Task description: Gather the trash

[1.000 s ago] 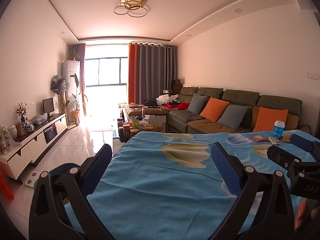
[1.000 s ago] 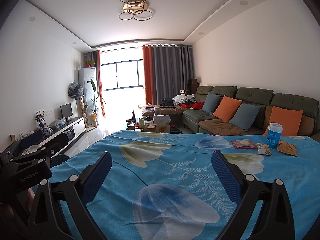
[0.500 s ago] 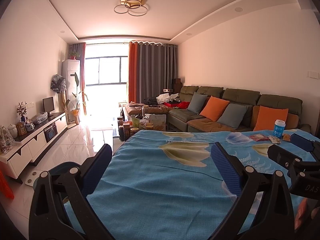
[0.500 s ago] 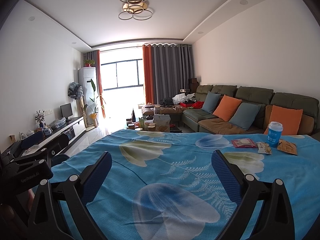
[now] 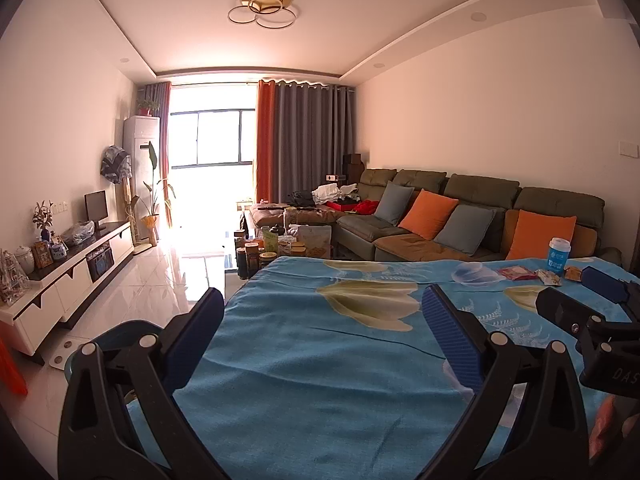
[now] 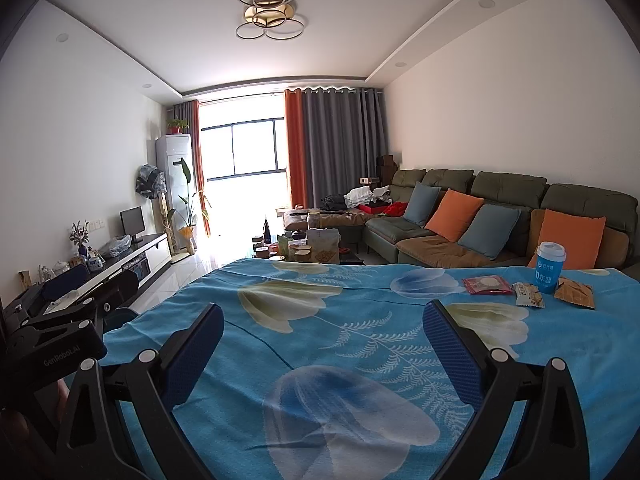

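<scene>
While nothing is collected yet, I judge this the approach step. From the woven blue floral cloth on the tabletop (image 6: 320,344), I read outward: both the left hand-held gripper (image 5: 320,332) and right hand-held gripper (image 6: 322,340) hover released, empty. Far right on it stand the smooth blue cup (image 6: 550,267), crinkly red wrapper (image 6: 486,285), white wrapper (image 6: 529,300) and tan packet (image 6: 575,294); next I'd reach there.

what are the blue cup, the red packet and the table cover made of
Blue cup: looks like printed paper or thin plastic, matte, with a pale, likely plastic lid; too small to be sure.
Red packet: glossy plastic film, since it lies flat and catches light.
Table cover: woven fabric, matte, with visible creases and a printed flower pattern.
</scene>
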A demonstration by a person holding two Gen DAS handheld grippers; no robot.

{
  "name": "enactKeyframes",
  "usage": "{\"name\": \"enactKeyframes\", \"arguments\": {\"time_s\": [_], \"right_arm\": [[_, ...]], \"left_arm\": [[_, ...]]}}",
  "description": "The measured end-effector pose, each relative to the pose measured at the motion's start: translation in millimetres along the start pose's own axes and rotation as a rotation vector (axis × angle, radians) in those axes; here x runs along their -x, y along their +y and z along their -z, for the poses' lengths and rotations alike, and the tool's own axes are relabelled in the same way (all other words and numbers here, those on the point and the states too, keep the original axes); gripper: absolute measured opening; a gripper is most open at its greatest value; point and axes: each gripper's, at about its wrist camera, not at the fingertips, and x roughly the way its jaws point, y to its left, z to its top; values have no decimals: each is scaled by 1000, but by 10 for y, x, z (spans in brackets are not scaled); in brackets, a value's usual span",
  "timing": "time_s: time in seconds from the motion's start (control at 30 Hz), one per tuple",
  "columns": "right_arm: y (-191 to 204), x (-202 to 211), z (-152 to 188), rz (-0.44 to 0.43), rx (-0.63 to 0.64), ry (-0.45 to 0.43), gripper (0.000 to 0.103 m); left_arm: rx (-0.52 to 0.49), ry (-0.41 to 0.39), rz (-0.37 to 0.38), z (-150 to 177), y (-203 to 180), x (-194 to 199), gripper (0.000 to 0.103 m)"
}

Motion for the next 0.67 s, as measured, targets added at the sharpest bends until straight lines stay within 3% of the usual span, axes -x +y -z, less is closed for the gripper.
{"name": "enactKeyframes", "arguments": {"time_s": [0.4,0.53,0.67], "right_arm": [[-108,-55,51,5,-19,18,96],[-191,-84,57,11,-31,53,96],[-381,-200,54,41,-41,144,96]], "left_arm": [[-26,49,20,-7,-66,-90,97],[-26,168,37,35,-68,-328,97],[-24,343,82,50,-53,-748,97]]}}
